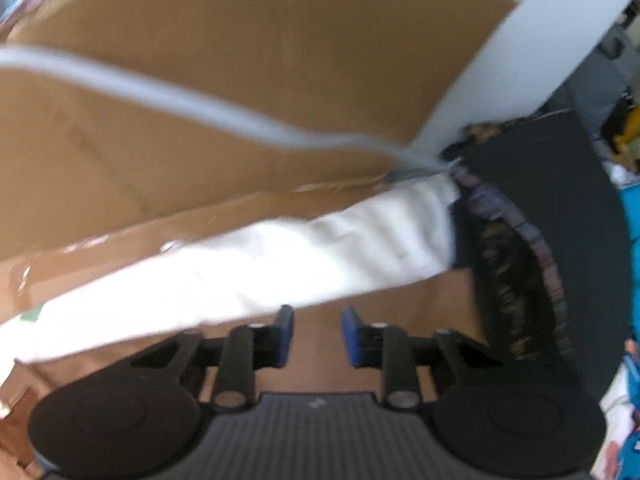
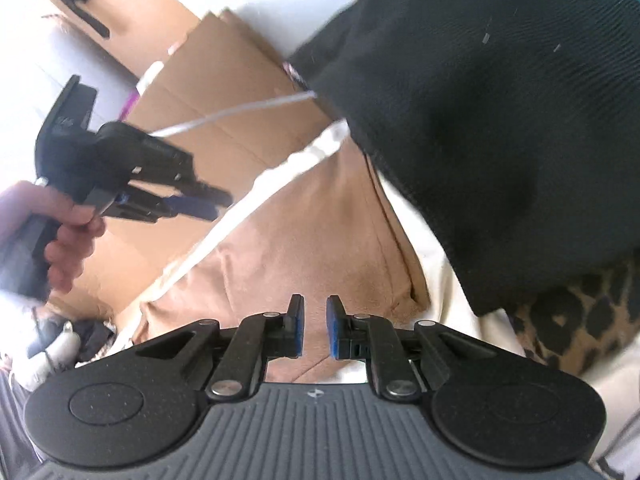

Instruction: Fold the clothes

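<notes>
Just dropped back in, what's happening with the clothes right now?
A person holds a gripper in each hand over a pile of clothes on flattened cardboard. Neither grips anything: the left gripper and right gripper both have their jaws apart over a tan garment. A white garment lies beside it, and a black garment sits to the right by a leopard-print piece. No fold appears to be under way yet.

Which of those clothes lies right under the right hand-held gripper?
The tan garment: its cloth shows between the fingers, while the black garment and leopard-print one lie off to the side.
</notes>
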Demonstrator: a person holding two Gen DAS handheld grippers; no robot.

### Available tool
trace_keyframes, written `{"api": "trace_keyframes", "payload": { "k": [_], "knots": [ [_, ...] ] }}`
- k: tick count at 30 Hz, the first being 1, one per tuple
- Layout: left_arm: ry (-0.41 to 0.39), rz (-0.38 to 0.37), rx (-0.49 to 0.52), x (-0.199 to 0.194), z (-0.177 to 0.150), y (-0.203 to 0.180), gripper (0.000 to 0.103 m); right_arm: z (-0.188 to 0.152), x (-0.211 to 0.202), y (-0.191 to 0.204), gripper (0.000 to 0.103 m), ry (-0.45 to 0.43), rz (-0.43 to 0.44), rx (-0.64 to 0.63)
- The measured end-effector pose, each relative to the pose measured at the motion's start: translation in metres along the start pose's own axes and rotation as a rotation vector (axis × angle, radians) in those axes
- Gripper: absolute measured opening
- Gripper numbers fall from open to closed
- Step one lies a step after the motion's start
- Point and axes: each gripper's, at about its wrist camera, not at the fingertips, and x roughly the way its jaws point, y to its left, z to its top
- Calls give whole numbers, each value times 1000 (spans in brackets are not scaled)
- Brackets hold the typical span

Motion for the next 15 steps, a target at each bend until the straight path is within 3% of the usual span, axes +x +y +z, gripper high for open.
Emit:
{"api": "trace_keyframes", "payload": {
  "k": [7, 11, 15],
  "knots": [
    [36, 45, -35, 33, -24, 17, 24, 2, 23, -5, 11, 53, -47, -84],
    [4, 45, -18, 40, -24, 12, 26, 1, -5, -7, 10, 46, -86, -175],
    [-37, 37, 7, 27, -22, 7, 37, 17, -14, -1, 13, 22, -87, -180]
  ]
}}
